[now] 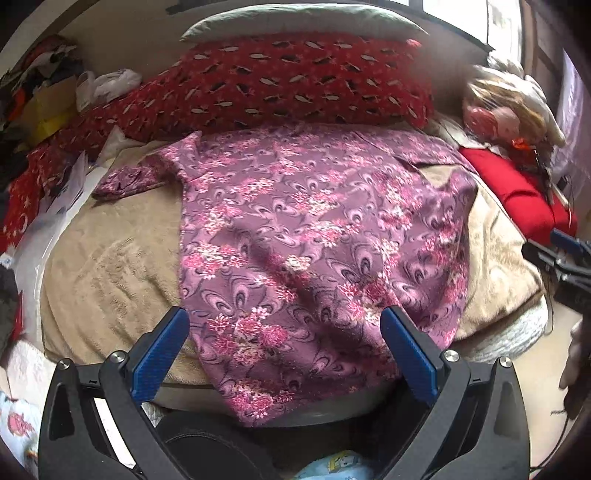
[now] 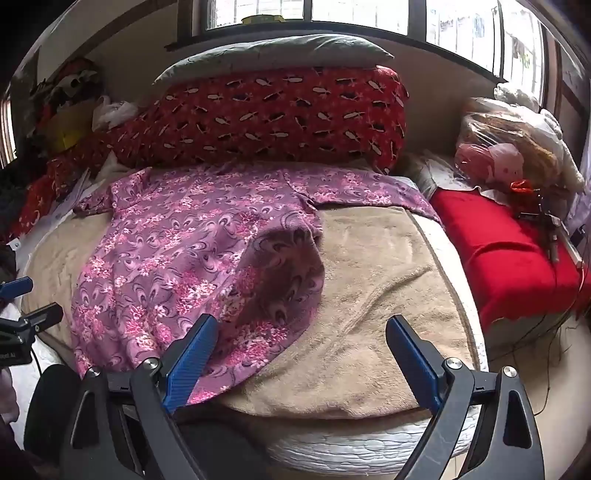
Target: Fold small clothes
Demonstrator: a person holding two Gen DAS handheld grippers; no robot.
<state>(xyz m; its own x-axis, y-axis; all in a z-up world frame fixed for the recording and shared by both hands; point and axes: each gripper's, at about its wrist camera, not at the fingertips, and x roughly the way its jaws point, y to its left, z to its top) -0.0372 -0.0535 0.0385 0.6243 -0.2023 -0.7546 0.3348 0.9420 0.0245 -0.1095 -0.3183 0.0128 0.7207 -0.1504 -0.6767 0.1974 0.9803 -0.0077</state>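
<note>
A purple floral garment (image 1: pixel 314 236) lies spread on a beige blanket (image 1: pixel 110 273) on the bed, one sleeve out to the left, its hem hanging over the near edge. It also shows in the right wrist view (image 2: pixel 184 251), with its right side bunched up. My left gripper (image 1: pixel 286 321) is open and empty, hovering over the garment's near hem. My right gripper (image 2: pixel 301 328) is open and empty, over the garment's lower right edge and the blanket (image 2: pixel 388 295). The right gripper also shows at the far right of the left wrist view (image 1: pixel 561 254).
A long red patterned pillow (image 1: pixel 295 81) and a grey pillow (image 1: pixel 295 18) lie behind the garment. A red cushion (image 2: pixel 509 251) and bagged stuffed items (image 2: pixel 506 147) sit at right. Clutter and papers (image 1: pixel 66 184) pile at left. The mattress edge (image 2: pixel 369 446) is near.
</note>
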